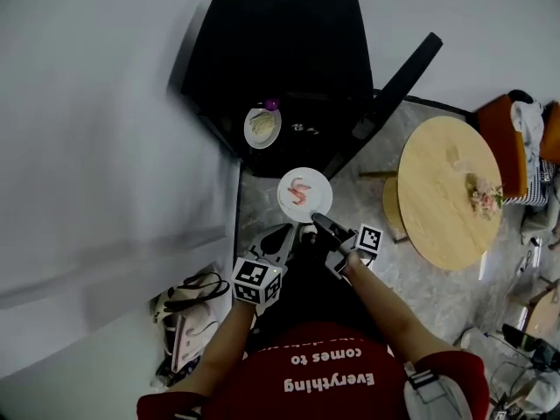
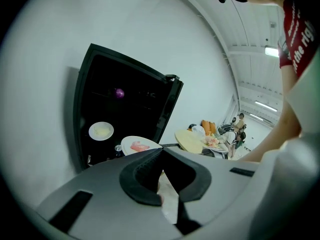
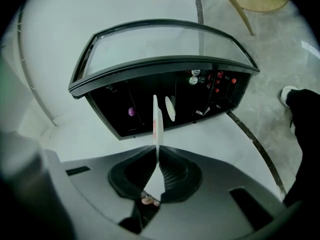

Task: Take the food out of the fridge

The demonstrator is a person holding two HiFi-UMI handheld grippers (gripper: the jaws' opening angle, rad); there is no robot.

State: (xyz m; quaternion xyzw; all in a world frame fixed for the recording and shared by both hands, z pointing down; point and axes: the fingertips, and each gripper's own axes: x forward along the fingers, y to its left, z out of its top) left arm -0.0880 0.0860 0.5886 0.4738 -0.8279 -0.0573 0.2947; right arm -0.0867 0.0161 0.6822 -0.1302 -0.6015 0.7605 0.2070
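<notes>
Grips rim of white plate with right gripper, near the open fridge; holds nothing in left gripper, jaws together. Leaves second plate far inside.

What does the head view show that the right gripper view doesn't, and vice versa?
Only the head view: the held plate from above with pink food, food on the round table, a bag on the floor. Only the right gripper view: the jaws of the right gripper closed on that plate's rim, seen edge-on, and a white shoe. Both: the open black fridge, a second plate inside, a purple item.
</notes>
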